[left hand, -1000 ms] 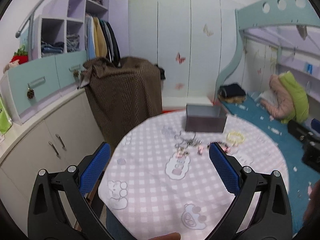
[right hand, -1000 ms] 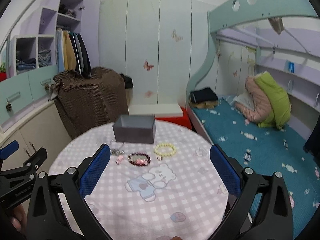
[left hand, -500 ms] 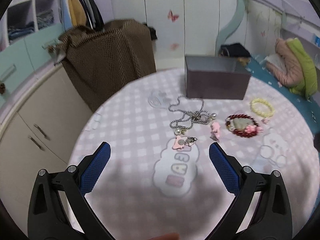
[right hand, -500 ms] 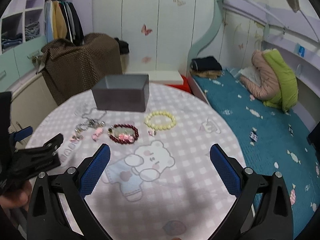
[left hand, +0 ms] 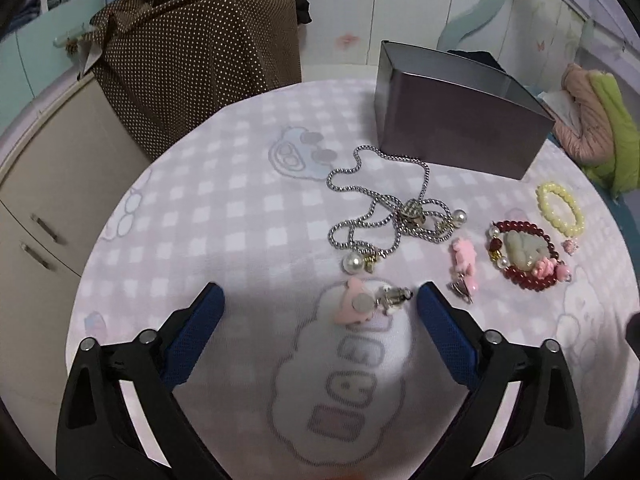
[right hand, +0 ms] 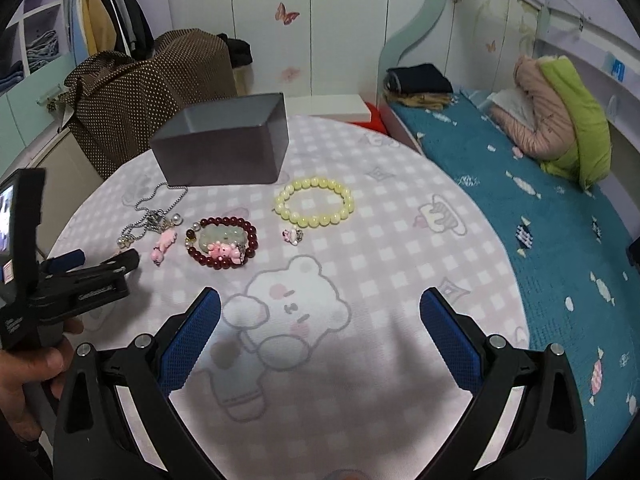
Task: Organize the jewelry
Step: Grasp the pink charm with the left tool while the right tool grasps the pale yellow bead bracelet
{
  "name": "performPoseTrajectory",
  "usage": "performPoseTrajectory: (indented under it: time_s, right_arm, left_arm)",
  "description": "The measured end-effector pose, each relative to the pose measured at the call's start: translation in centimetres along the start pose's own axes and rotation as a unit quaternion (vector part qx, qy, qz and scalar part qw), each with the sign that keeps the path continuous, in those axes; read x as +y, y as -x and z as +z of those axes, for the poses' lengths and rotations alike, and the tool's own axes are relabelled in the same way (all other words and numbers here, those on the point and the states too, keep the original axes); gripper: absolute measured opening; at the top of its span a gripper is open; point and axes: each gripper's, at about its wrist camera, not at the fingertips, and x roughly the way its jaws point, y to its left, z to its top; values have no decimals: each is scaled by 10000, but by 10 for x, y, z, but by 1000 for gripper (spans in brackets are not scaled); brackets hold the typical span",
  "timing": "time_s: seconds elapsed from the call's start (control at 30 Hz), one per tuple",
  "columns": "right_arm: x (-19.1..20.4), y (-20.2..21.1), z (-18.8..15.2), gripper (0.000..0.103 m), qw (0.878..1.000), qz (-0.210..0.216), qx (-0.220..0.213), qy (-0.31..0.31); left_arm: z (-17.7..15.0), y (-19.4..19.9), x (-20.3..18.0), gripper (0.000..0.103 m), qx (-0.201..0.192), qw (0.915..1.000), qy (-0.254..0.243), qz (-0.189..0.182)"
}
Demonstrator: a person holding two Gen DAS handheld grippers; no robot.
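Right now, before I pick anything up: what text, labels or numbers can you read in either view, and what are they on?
"BEAR" in outline letters, upside down and partly guessed: on the tablecloth print near the left gripper.
White lettering on the left gripper's arm: too small to read.
White label on its body: blurred, unreadable.
Grey box, bracelets and necklace: no text visible.

— What is different now?
— The left gripper is lower and closer to the pink-checked round table, its wide-open blue pads now flanking the pink flat ear clip.
— And the right gripper?
— Also nearer the tabletop.
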Motion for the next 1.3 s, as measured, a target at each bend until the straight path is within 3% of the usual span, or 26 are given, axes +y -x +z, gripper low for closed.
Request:
performPoseTrajectory:
  time_s: [0.17, 0.4, 0.63, 0.83, 1.0, 1.07, 1.13, 1.17, 1.3]
  right_arm:
    - [-5, -11, 8, 96, 9999, 121, 114, -37]
    - [-15, -21, 25, 96, 9998, 71, 135, -108]
    - [-22, -37, 36, 96, 9994, 22, 308, -150]
    - [-29, -65, 56, 91, 9987, -109, 496, -100]
    - [-29, -98, 67, 59, 9966, -188, 803, 17]
    - [-27, -106, 70, 53, 9965, -260, 786, 114]
    - [-24, -107, 74, 29, 9965, -211, 792, 177]
    - [-21, -107, 76, 10, 9963, -192, 793, 282]
    - [-12, -106, 73, 8, 9949, -214, 803, 564]
  left_arm:
    - [-3, 7, -4, 68, -91, 9995, -243, -202]
    - [1, 10, -9, 26, -95, 9978, -330, -564]
    - [-8, 21, -2, 22, -15, 9926, -234, -1188]
    - [-17, 31, 1, 22, 10, 9913, -160, -1305]
    - [-11, 41, 6, 22, -146, 9917, -108, -1275]
    - [-8, 43, 7, 22, -203, 9919, -116, -1252]
    - [-4, 46, 8, 22, -251, 9918, -110, -1252]
    - [-2, 46, 9, 22, -268, 9917, -114, -1249]
    - [5, 50, 11, 22, -343, 9915, -97, -1252]
